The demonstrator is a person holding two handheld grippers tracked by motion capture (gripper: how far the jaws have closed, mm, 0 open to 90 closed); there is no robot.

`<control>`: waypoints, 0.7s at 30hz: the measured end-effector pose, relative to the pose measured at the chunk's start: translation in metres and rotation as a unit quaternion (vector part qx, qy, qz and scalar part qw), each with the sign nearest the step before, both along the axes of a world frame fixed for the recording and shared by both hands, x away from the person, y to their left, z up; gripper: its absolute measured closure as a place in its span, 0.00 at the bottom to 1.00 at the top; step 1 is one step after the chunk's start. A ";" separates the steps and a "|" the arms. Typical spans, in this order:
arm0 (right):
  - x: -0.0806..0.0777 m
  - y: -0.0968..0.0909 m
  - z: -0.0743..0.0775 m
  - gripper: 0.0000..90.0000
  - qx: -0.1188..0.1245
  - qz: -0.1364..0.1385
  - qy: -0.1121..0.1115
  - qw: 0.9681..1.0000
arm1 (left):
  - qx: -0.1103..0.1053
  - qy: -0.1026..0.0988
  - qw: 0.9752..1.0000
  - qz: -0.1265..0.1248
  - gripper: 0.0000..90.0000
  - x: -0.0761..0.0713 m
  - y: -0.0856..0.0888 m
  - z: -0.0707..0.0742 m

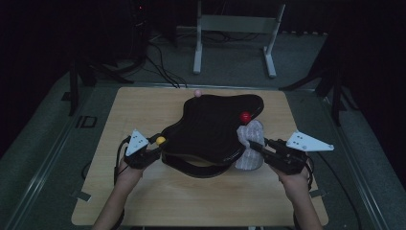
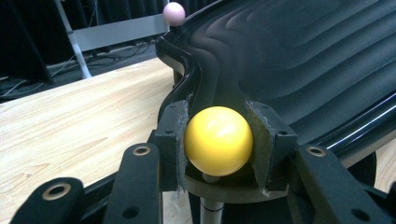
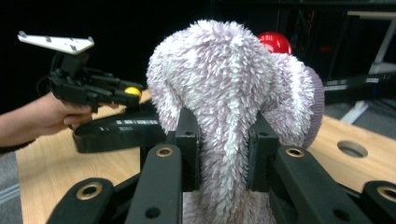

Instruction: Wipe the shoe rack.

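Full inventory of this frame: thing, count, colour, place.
rack: 1, black, ridged, mid-table
yellow ball: 1, on the rack's left post
red ball: 1, on the rack's right side
pink ball: 1, at the rack's far edge
fuzzy sock: 1, pale lilac, draped beside the red ball
table: 1, light wood
left gripper: shut on the yellow ball
right gripper: shut on the fuzzy sock

Yellow ball (image 2: 218, 140), red ball (image 3: 275, 42), pink ball (image 2: 173, 13), fuzzy lilac-white sock (image 3: 229, 93), black ribbed stand (image 1: 210, 127)
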State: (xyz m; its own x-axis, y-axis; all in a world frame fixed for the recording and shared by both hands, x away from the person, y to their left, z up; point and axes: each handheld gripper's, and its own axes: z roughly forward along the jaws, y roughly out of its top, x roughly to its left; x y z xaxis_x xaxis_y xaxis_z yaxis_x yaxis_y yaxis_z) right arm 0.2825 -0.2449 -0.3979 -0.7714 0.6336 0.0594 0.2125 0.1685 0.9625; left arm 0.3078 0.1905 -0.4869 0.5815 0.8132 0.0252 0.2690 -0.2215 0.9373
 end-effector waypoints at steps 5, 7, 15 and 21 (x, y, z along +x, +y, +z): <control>0.005 -0.001 -0.014 0.80 -0.003 -0.009 0.025 1.000 | 0.001 0.001 1.000 0.001 0.67 0.000 0.000 0.000; 0.004 -0.005 -0.013 0.80 0.002 -0.008 0.025 1.000 | 0.001 0.001 1.000 0.002 0.67 0.000 0.000 0.000; -0.012 -0.025 0.014 0.80 0.045 -0.009 -0.007 0.999 | 0.001 0.001 1.000 0.001 0.67 0.000 0.000 0.001; -0.017 -0.008 0.017 0.80 0.028 0.020 -0.013 0.999 | 0.003 0.002 1.000 0.000 0.67 0.000 -0.001 0.001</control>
State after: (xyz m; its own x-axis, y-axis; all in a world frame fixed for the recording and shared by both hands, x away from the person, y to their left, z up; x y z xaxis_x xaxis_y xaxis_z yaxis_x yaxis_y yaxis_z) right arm 0.2653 -0.2526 -0.3810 -0.7974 0.5988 0.0746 0.1821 0.1210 0.9758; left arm 0.3075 0.1898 -0.4860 0.5812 0.8133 0.0281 0.2728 -0.2273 0.9349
